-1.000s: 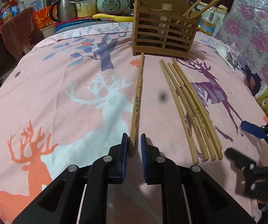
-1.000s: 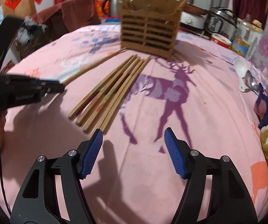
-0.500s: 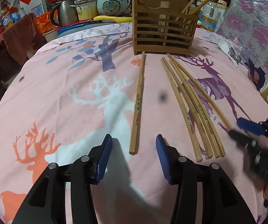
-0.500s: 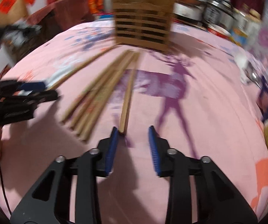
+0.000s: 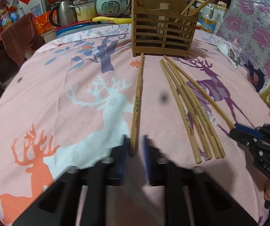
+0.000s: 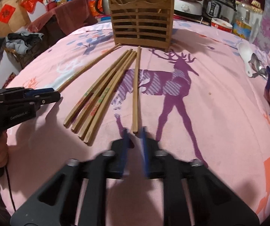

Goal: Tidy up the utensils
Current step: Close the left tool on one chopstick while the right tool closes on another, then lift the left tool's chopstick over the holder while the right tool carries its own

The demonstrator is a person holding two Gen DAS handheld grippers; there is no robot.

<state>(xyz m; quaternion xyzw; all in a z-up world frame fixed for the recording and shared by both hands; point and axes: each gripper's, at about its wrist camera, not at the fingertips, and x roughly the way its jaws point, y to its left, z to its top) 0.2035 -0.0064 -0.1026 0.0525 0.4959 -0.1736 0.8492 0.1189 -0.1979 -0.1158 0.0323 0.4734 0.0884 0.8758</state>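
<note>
Six chopsticks lie on the tabletop (image 5: 40,94) before the wooden holder (image 5: 164,32): four bunched (image 6: 99,94), one apart on each side. The left tool (image 5: 135,146) is narrow around the near end of the left single chopstick (image 5: 137,101); the right tool (image 6: 135,137) is narrow around the end of the right one (image 6: 136,88). Blur hides whether either grips. Only the right view shows both spoons (image 6: 246,56) clearly; the left view alone shows the kettle (image 5: 63,16).
</note>
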